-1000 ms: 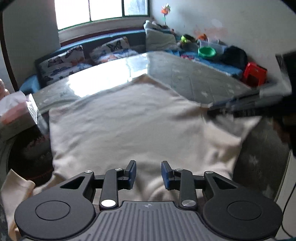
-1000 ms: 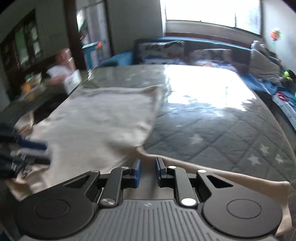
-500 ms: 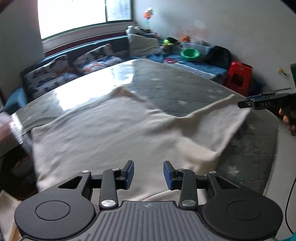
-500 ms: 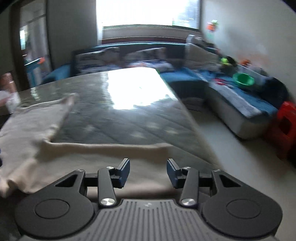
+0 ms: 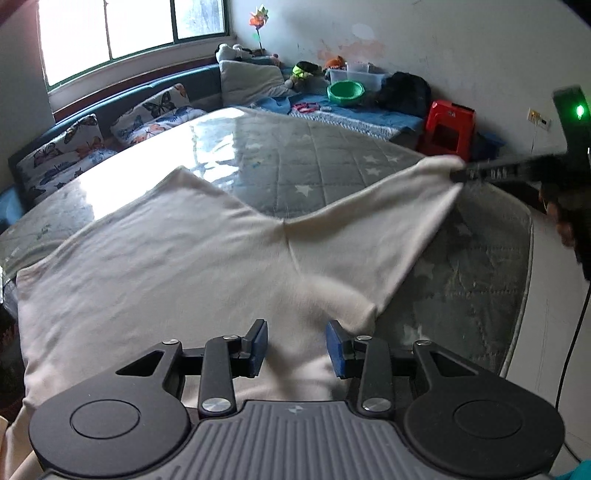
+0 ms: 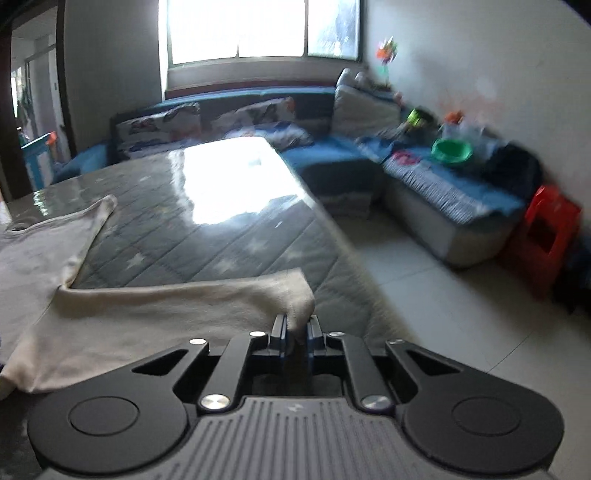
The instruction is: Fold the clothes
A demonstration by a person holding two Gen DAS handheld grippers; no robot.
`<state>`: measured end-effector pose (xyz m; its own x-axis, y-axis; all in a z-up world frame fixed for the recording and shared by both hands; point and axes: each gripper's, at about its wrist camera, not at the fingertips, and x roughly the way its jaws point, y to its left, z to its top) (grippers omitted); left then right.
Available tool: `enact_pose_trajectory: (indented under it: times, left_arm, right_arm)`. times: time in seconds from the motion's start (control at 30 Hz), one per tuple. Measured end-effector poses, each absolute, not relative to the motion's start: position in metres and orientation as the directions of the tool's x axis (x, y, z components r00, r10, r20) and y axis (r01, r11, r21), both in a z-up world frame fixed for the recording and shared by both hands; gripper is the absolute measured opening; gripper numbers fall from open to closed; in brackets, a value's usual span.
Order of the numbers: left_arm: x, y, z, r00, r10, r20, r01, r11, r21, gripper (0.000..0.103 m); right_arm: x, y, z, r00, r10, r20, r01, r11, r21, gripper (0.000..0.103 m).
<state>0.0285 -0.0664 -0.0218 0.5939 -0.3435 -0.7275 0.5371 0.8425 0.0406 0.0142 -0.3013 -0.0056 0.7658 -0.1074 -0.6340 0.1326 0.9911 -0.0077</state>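
Left gripper (image 5: 297, 345): I see its jaws spread, empty, hovering over the shirt's (image 5: 166, 258) near edge.
Right gripper (image 6: 295, 332): pinching the sleeve (image 6: 207, 301) tip, stretched out to my right.
Shirt: flat on the mattress (image 5: 332, 170), ahead of both grippers.

We are in a lived-in room of a home. A grey quilted mattress (image 5: 332, 173) with star print fills the middle. Beyond its far edge a blue corner sofa (image 6: 258, 99) carries butterfly-print cushions (image 5: 155, 110) under a wide window (image 6: 258, 29). Along the white wall we see soft toys (image 5: 303, 72), a green plastic basin (image 5: 346, 91), a paper pinwheel (image 5: 258, 18) and a red plastic stool (image 5: 448, 127) on the tiled floor (image 6: 443, 295).
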Motion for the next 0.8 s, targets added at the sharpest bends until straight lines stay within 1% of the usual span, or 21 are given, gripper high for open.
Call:
enact_pose_trajectory:
  times: [0.13,0.17,0.2,0.23,0.33,0.4,0.5,0.63,0.7,0.8]
  left_arm:
    - [0.028,-0.059,-0.018,0.6,-0.35,-0.72,0.522,0.852,0.021,0.04]
    - [0.027,-0.054,-0.016,0.608,-0.347,-0.714,0.513,0.858,0.021,0.043]
    - [0.025,-0.049,-0.013,0.618,-0.342,-0.707,0.502,0.864,0.021,0.047]
    - [0.023,-0.041,-0.009,0.633,-0.332,-0.7,0.484,0.875,0.023,0.048]
    - [0.019,-0.01,0.0,0.676,-0.288,-0.678,0.411,0.911,0.022,0.048]
    - [0.017,0.015,0.005,0.706,-0.238,-0.667,0.338,0.941,0.022,0.048]
    - [0.014,0.056,0.01,0.741,-0.137,-0.658,0.218,0.975,0.043,0.048]
    - [0.015,0.11,0.009,0.755,0.027,-0.655,0.055,0.993,0.105,0.048]
    - [0.019,0.134,0.003,0.738,0.083,-0.67,0.0,0.992,0.123,0.048]
    - [0.024,0.156,-0.01,0.706,0.13,-0.697,-0.04,0.989,0.144,0.048]
  right_arm:
    - [0.02,-0.296,-0.015,0.734,-0.116,-0.669,0.126,0.991,-0.034,0.011]
    - [0.02,-0.294,-0.015,0.735,-0.129,-0.666,0.13,0.99,-0.049,0.016]
    - [0.02,-0.293,-0.015,0.736,-0.14,-0.663,0.134,0.989,-0.06,0.024]
    - [0.019,-0.292,-0.013,0.738,-0.149,-0.659,0.138,0.988,-0.07,0.027]
    - [0.019,-0.286,-0.004,0.75,-0.162,-0.641,0.133,0.987,-0.093,0.028]
    - [0.019,-0.28,0.003,0.764,-0.139,-0.63,0.109,0.99,-0.087,0.029]
    - [0.018,-0.266,0.012,0.786,-0.086,-0.612,0.05,0.996,-0.075,0.038]
    - [0.024,-0.238,0.022,0.798,0.017,-0.603,-0.054,0.998,-0.044,0.042]
    - [0.028,-0.221,0.023,0.793,0.068,-0.605,-0.105,0.994,-0.027,0.045]
    - [0.031,-0.198,0.023,0.78,0.122,-0.613,-0.172,0.985,-0.023,0.046]
